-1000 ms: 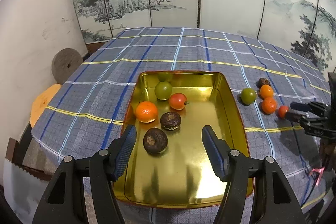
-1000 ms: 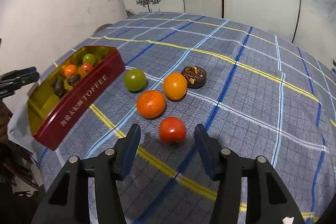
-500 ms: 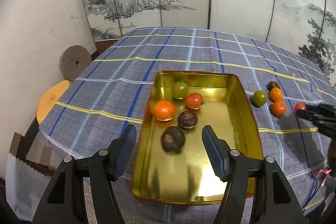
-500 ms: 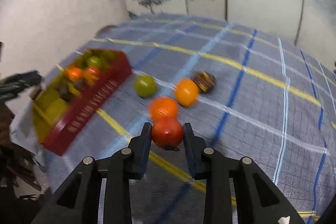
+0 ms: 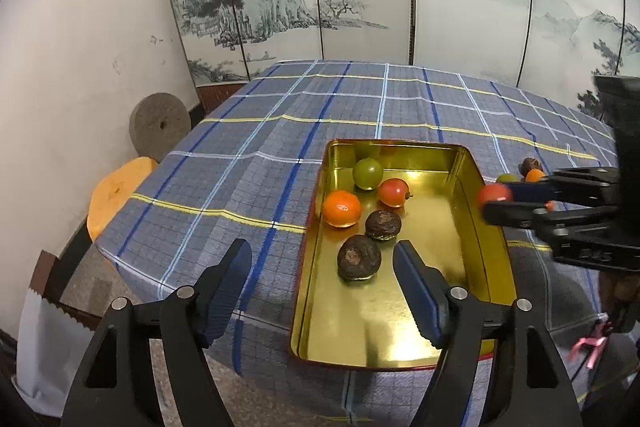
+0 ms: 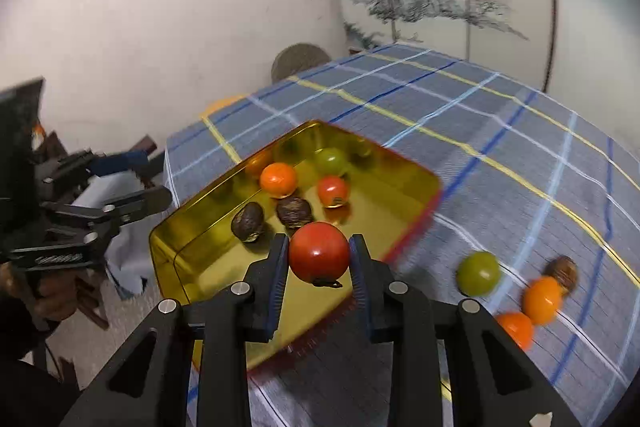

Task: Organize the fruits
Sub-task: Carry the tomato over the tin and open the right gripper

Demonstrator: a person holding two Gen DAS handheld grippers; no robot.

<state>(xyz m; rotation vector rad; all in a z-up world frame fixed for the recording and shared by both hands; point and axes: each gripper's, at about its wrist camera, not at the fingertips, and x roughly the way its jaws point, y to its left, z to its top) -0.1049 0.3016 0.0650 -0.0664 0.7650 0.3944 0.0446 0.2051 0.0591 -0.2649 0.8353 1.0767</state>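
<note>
Now | right claw (image 6: 319,257) grips tomato (image 6: 319,252) above tin rim (image 6: 416,223) | left claw (image 5: 322,259) opening, empty

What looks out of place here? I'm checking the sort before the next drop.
Nothing spilled or damaged. Four fruits remain outside the gold metal tin on the blue plaid tablecloth: a green fruit, two orange ones, one dark brown one. The right gripper holds a red tomato.

Right gripper (image 6: 319,259) clamps red tomato (image 6: 319,252) above gold tin (image 6: 176,239).
</note>
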